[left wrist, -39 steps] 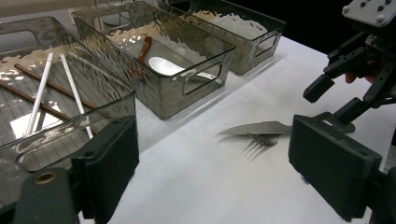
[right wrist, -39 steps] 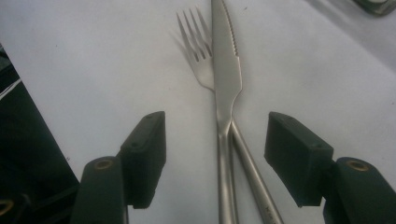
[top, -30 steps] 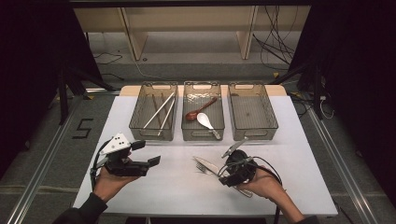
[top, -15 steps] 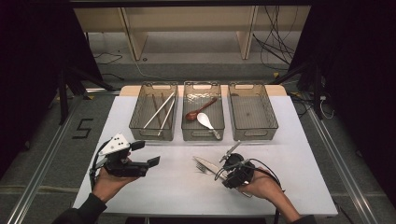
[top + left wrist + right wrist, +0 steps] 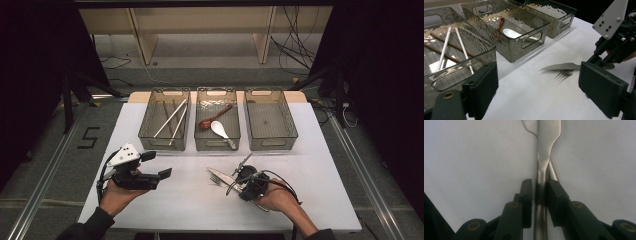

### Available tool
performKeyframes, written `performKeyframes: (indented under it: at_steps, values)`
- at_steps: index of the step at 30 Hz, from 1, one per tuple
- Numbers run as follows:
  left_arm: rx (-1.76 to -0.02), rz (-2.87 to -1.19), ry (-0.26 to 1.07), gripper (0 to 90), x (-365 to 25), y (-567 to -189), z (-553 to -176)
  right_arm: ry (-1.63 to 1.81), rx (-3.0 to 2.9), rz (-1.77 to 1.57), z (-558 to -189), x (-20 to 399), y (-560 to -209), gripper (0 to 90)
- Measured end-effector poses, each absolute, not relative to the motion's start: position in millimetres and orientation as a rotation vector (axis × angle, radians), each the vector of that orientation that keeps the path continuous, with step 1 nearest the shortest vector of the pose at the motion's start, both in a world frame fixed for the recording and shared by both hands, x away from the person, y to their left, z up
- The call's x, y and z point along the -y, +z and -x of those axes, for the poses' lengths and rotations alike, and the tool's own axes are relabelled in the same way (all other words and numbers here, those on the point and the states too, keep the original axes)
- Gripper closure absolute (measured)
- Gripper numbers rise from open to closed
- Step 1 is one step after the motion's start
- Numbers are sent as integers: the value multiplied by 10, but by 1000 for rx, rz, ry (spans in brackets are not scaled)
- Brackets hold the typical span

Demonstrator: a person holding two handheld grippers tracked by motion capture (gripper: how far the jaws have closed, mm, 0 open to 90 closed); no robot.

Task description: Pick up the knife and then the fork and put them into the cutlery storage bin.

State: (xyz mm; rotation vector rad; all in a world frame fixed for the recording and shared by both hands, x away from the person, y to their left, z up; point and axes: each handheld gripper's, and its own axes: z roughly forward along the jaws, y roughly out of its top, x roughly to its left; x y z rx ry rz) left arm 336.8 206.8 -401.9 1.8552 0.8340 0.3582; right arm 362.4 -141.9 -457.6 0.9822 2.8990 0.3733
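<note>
A steel knife lies on the white table across a steel fork, front and right of centre. My right gripper lies low over the knife's handle. In the right gripper view the jaws have just been closing, and the right gripper now pinches the knife by its handle, with the fork's handle slanting out beneath. The left gripper view shows the knife and fork ahead. My left gripper hovers at the front left, open and empty.
Three clear trays stand in a row at the back. The left tray holds white and brown chopsticks. The middle tray holds a brown spoon and a white spoon. The right tray has nothing in it.
The right gripper's jaws have narrowed onto the knife's handle, and the hand has settled slightly lower. The left hand and its gripper have kept still.
</note>
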Motion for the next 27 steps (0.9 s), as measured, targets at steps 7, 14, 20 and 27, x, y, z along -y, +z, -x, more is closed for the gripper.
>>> performKeyframes:
  at_steps: [7, 14, 20, 27]
  values:
    - [-835, -1861, 357, 157, -2069, -4027, -3374, 351, -2895, -949, -3615, 1385, -4578, 788]
    - [-831, -1862, 362, 158, -2074, -4027, -3374, 335, -2903, -912, -3614, 1368, -4574, 802]
    - [-830, -1867, 363, 158, -2064, -4030, -3374, 328, -2903, -949, -3634, 1357, -4576, 794]
    - [-828, -1870, 364, 158, -2050, -4031, -3373, 319, -2891, -964, -3626, 1336, -4578, 800]
